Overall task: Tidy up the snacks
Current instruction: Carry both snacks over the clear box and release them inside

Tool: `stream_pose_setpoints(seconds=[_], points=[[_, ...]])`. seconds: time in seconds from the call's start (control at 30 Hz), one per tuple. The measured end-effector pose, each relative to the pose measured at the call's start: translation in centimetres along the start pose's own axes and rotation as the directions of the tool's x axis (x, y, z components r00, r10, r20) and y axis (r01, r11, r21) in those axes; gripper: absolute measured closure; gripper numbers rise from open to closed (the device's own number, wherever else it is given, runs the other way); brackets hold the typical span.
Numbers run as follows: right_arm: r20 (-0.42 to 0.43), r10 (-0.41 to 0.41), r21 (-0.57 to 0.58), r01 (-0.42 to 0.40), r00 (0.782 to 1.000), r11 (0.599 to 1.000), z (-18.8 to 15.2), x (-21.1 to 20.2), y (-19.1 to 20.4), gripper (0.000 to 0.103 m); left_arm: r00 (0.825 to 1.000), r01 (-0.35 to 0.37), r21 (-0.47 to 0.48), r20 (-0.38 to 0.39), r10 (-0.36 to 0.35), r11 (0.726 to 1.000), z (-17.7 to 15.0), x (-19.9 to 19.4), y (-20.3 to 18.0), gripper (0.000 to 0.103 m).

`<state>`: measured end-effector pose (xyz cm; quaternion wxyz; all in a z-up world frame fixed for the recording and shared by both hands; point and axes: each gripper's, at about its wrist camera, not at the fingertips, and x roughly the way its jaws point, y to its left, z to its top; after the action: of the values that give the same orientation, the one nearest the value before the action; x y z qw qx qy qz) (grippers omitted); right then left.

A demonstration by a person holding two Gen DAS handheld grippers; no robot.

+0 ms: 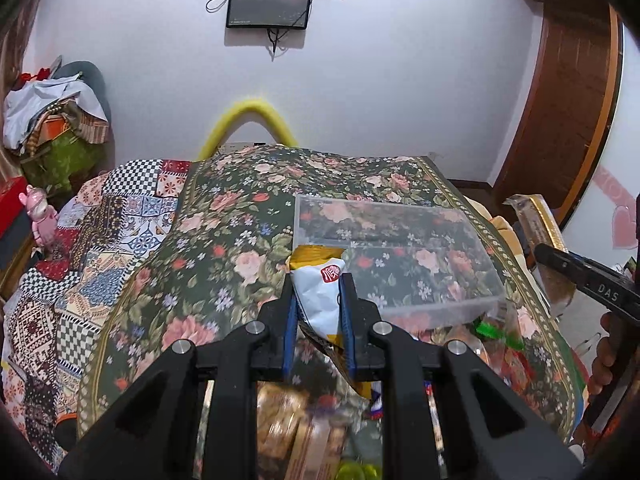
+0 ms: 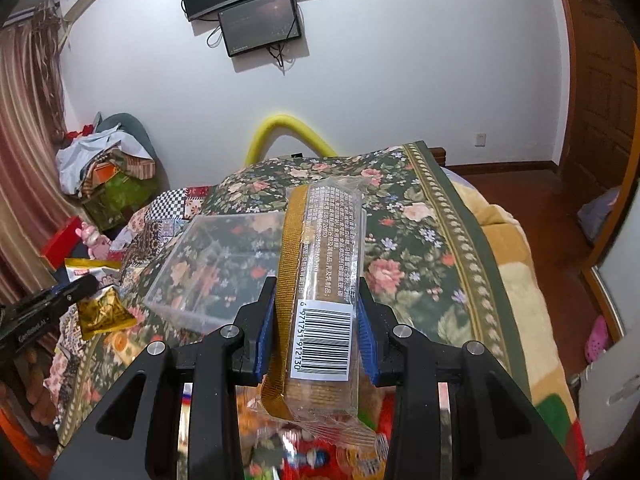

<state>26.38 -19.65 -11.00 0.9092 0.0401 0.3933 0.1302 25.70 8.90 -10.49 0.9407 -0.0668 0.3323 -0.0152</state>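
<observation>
left fingers [image 1: 319,280] pinching a white snack pouch [image 1: 318,300], right fingers [image 2: 316,292] a biscuit pack [image 2: 324,280], near clear divided box [image 1: 460,304]

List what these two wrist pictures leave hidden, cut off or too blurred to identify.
- Snack pile, left wrist view: motion-blurred, partly behind the left gripper.
- White-and-yellow snack packet: lower end hidden by fingers.
- Cracker pack, right wrist view: small print unreadable.
- Clear box: right side hidden behind the pack.
</observation>
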Motion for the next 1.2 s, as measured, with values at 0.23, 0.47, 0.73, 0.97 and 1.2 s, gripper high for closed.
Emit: stream_pose_setpoints(seconds=[0.23, 0.47, 0.73, 0.97, 1.2], points=[[-0.032, -0.009, -0.035, 0.007, 0.999, 0.999, 0.9, 2.7, 0.7, 0.070, 1.000, 0.021, 0.002, -0.010, -0.021, 1.000, 1.6, 3.1, -0.5, 0.084], [-0.094, -0.007, -0.047, 0.002, 0.996, 0.999, 1.9, 5.9, 0.7, 0.070, 0.999, 0.012, -0.001, -0.032, -0.012, 1.000, 3.0, 6.4, -0.8, 0.084], [-0.173, -0.015, -0.057, 0.005, 0.985, 0.998, 2.1, 8.6, 0.1, 0.070, 0.995, 0.010, 0.017, -0.095, -0.008, 1.000, 2.9, 10.1, -1.6, 0.084], [-0.225, -0.051, -0.100, 0.029, 0.973, 0.995, 1.3, 10.3, 0.1, 0.070, 0.985, -0.008, 0.024, -0.170, 0.012, 1.000, 2.1, 13.0, -2.1, 0.084], [-0.258, -0.054, -0.131, 0.020, 0.965, 0.991, 0.9, 11.0, 0.4, 0.070, 0.980, -0.028, 0.044, -0.197, 0.036, 0.999, 1.6, 13.9, -2.4, 0.084]])
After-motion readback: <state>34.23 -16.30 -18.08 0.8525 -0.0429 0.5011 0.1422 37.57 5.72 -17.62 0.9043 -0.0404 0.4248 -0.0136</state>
